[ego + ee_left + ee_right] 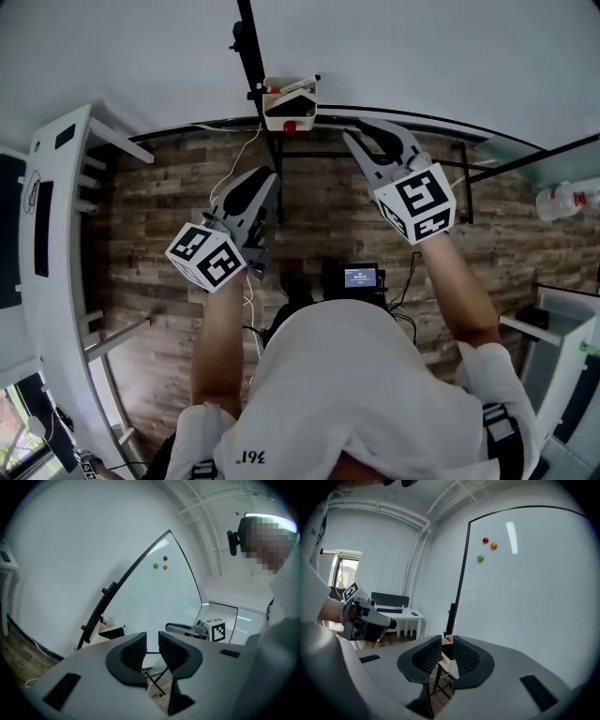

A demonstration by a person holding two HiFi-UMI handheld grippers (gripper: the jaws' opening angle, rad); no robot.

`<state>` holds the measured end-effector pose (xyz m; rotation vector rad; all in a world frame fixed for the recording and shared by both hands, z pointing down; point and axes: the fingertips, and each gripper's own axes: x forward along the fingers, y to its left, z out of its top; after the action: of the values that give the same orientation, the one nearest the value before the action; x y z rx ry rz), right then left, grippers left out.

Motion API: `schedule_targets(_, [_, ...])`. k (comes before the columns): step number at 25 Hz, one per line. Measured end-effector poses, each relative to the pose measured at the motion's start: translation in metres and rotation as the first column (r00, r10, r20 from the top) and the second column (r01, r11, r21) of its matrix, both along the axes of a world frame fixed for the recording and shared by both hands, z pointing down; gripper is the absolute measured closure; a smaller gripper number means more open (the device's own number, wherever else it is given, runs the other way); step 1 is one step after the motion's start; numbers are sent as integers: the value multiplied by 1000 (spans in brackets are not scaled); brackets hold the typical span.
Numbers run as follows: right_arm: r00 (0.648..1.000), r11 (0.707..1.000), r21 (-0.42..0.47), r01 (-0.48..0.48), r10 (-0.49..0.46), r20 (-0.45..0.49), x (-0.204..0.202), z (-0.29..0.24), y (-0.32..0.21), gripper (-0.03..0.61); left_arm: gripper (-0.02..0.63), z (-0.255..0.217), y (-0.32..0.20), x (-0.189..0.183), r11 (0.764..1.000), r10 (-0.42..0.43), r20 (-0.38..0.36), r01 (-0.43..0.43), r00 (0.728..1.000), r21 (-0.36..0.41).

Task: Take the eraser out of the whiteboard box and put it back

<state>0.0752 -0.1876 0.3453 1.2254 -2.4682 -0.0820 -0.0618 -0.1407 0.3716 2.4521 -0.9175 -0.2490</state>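
Observation:
A cream whiteboard box [291,111] hangs on the whiteboard's [441,120] top-down edge, with the black eraser [298,88] lying in it and a red item beside it. My right gripper [359,136] is just right of the box, its jaws a narrow gap apart with nothing between them; through that gap the box [449,663] shows farther off. My left gripper [269,180] hovers below and left of the box, open and holding nothing. In the left gripper view the box [104,628] sits beyond the jaws at the left, against the whiteboard [154,592].
Red, orange and green magnets [485,540] stick on the whiteboard. The stand's black legs [277,178] cross the wooden floor. A white rack [56,234] stands at left, a bottle [567,199] at right, a small screen device [361,277] near my body.

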Motion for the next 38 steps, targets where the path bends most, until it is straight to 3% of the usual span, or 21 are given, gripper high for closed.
schedule_targets(9, [996, 1000, 6, -28, 27, 87, 6, -17, 21, 495, 531, -13, 20, -9, 1000, -22, -27, 22, 999, -13])
schedule_targets(21, [978, 995, -71, -66, 79, 192, 26, -10, 57, 505, 531, -8, 53, -6, 999, 8, -29, -9, 1000, -31])
schedule_targets(38, [967, 978, -177, -106, 143, 212, 46, 23, 89, 509, 531, 5, 86, 1, 996, 39, -14, -40, 999, -83])
